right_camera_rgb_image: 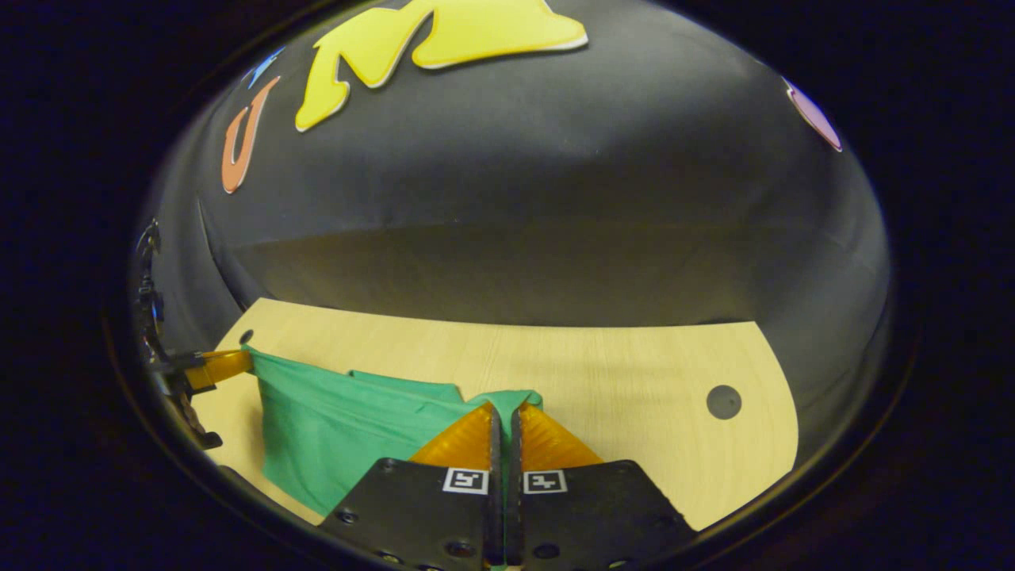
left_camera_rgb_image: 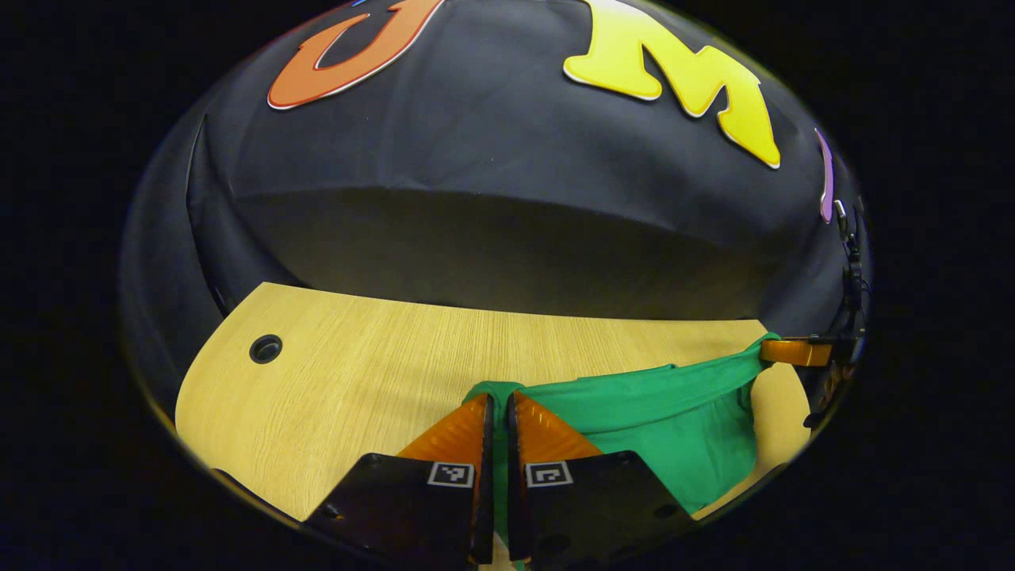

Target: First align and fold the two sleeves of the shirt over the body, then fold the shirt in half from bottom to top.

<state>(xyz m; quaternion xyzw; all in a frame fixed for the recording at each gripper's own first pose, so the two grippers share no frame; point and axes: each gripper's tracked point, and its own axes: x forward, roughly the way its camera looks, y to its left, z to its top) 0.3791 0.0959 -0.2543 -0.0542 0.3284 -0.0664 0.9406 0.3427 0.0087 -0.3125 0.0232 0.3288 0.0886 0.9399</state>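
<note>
Now both grippers (left_camera_rgb_image: 498, 400) (right_camera_rgb_image: 504, 412) pinching shirt (left_camera_rgb_image: 674, 428).

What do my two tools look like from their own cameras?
Each tool, left and right, has two wedge-shaped ribbed fingers on glossy black flat plates with visible screws. Each plate carries a small square black-and-white marker near the finger base.

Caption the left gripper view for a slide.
Left gripper shut on green shirt, lifted above the wooden table.
</note>
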